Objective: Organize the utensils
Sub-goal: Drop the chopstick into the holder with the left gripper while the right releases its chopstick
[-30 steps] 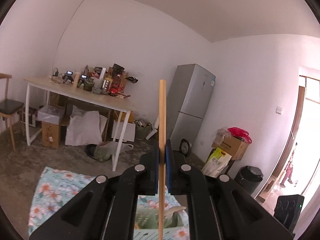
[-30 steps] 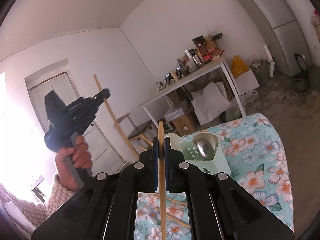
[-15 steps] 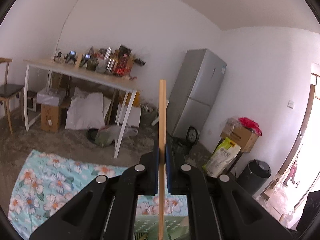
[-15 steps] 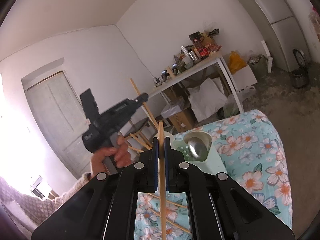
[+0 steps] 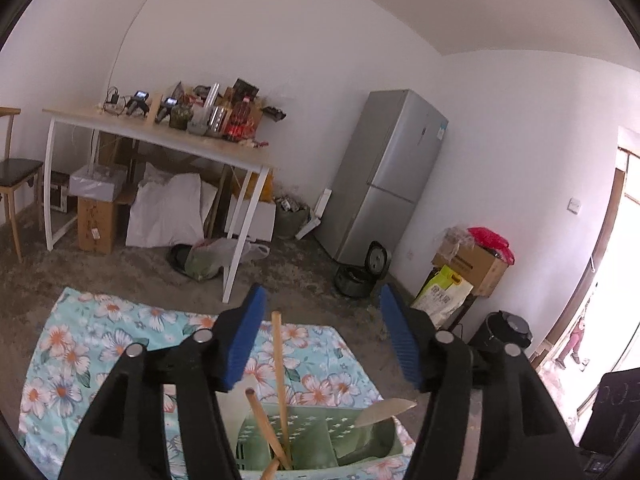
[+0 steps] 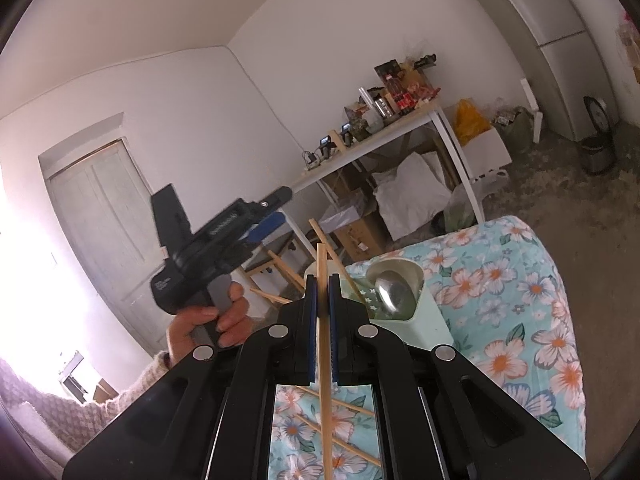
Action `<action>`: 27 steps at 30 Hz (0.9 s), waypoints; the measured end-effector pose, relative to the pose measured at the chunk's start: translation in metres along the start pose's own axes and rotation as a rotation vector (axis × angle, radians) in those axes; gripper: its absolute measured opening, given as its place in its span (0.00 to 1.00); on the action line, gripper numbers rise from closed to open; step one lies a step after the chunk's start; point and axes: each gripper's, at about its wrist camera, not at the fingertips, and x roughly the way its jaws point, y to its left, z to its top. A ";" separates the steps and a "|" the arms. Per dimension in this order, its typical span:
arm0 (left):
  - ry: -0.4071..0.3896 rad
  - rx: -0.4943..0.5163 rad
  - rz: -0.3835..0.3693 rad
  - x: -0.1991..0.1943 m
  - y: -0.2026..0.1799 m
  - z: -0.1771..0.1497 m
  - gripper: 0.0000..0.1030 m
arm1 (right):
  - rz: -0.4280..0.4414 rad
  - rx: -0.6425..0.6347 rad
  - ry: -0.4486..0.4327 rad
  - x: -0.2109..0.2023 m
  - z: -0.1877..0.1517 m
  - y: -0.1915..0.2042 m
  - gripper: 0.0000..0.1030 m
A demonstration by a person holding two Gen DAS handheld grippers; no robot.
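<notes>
My left gripper hangs just above a pale green utensil holder, and its jaws are opening. A wooden chopstick stands loose between the blue pads, touching neither, with its lower end in the holder beside a second chopstick. A metal spoon leans in the holder's right compartment. My right gripper is shut on another chopstick, held upright near the holder. The right wrist view also shows the left gripper held in a hand.
Several loose chopsticks lie on the floral cloth under my right gripper. Behind stand a cluttered white table, a grey fridge, a chair, boxes and bags on the floor.
My left gripper has sunk toward the holder and opened, letting go of its chopstick, which now stands in the holder. The right gripper has kept still with its chopstick.
</notes>
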 end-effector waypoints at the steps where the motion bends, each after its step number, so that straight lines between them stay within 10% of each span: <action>1: -0.009 0.002 -0.003 -0.008 -0.002 0.002 0.62 | 0.001 -0.004 -0.002 -0.001 0.001 0.001 0.04; 12: 0.049 0.087 0.021 -0.102 0.005 -0.033 0.85 | 0.008 -0.141 -0.076 0.009 0.054 0.033 0.04; 27: 0.311 0.010 0.277 -0.178 0.080 -0.167 0.92 | -0.097 -0.267 -0.202 0.076 0.124 0.050 0.04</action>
